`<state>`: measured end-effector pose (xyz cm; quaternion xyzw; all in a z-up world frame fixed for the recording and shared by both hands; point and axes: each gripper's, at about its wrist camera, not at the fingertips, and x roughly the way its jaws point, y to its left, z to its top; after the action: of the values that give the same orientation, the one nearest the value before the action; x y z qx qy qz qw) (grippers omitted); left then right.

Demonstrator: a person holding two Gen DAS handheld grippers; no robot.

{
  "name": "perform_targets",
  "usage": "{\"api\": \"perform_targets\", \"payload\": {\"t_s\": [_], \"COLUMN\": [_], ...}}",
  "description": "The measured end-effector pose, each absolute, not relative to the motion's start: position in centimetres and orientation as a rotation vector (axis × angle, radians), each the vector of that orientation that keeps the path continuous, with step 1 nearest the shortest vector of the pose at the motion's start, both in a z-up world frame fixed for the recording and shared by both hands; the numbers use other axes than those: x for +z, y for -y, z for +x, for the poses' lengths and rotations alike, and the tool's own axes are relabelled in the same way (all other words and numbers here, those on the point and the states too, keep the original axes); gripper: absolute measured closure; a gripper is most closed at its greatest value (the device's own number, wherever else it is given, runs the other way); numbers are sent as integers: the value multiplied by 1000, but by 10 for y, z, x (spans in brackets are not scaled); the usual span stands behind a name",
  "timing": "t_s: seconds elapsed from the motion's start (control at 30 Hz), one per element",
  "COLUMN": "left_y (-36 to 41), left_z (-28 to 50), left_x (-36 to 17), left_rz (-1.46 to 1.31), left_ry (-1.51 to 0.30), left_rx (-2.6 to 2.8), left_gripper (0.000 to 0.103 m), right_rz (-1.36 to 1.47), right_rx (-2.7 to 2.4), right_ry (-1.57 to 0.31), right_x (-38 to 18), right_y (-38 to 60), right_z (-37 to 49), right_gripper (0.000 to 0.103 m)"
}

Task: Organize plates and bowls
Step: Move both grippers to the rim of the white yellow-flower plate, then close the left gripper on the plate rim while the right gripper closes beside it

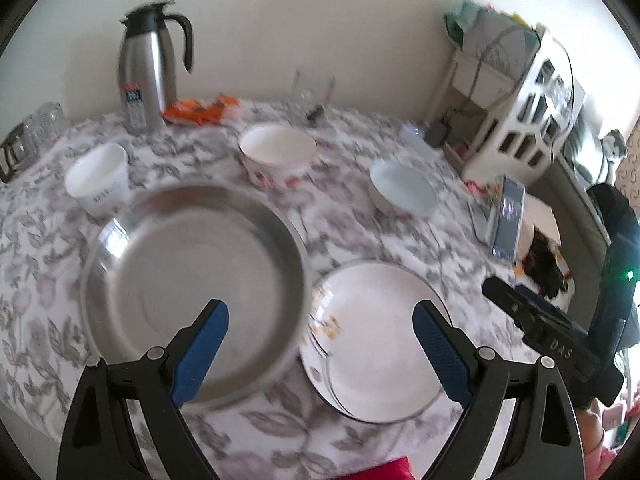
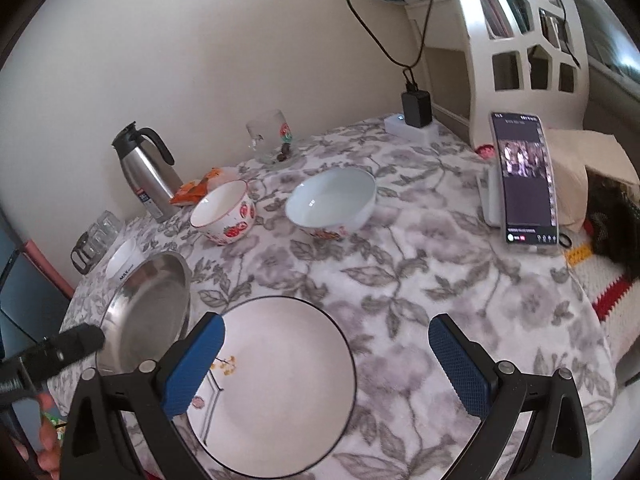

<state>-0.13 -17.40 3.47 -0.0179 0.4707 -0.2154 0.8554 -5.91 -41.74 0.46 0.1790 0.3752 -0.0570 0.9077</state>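
Both claws released, empty: left gripper (image 1: 320,348) over steel pan (image 1: 192,280); right gripper (image 2: 326,364) over white plate (image 2: 280,380) at 6 o'clock (likely stacking first); bowls (image 2: 332,200) at 12 untouched.

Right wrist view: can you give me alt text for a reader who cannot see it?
The open right gripper hovers over a white plate on a floral tablecloth. A steel pan lies to its left, two bowls beyond, and a lit phone stands at right.

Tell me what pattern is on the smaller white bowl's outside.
Red strawberries on the small white ceramic bowl, clearest in the right wrist view.
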Motion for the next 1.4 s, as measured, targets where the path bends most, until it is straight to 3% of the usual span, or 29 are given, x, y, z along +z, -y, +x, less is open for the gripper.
{"api": "perform_targets", "payload": {"t_s": [0.13,0.27,0.53,0.7,0.93,1.13,1.23,1.4], "left_y": [189,201,206,197,192,192,190,189], "left_z": [-7,-12,-12,-8,-6,-2,1,3], "left_x": [17,4,-25,-43,-53,-63,-68,-75], "left_rz": [-49,-56,-99,-147,-199,-231,-261,-300], "left_ry": [-1066,-1123,-1237,-1298,-1331,-1365,-1383,-1398], "left_rx": [-464,-488,-435,-351,-311,-300,-289,-291], "left_gripper": [10,21,27,28,30,30,44,53], "right_rz": [401,448,499,508,506,526,528,535], "right_rx": [-94,-73,-61,-62,-43,-32,-27,-20], "right_ry": [-798,-826,-898,-924,-948,-950,-954,-956], "right_x": [-5,-20,-50,-62,-72,-76,-78,-80], "right_y": [420,423,423,421,414,415,414,414], "right_z": [-61,-62,-62,-60,-55,-52,-50,-47], "right_gripper": [1,6,14,15,29,33,35,42]}}
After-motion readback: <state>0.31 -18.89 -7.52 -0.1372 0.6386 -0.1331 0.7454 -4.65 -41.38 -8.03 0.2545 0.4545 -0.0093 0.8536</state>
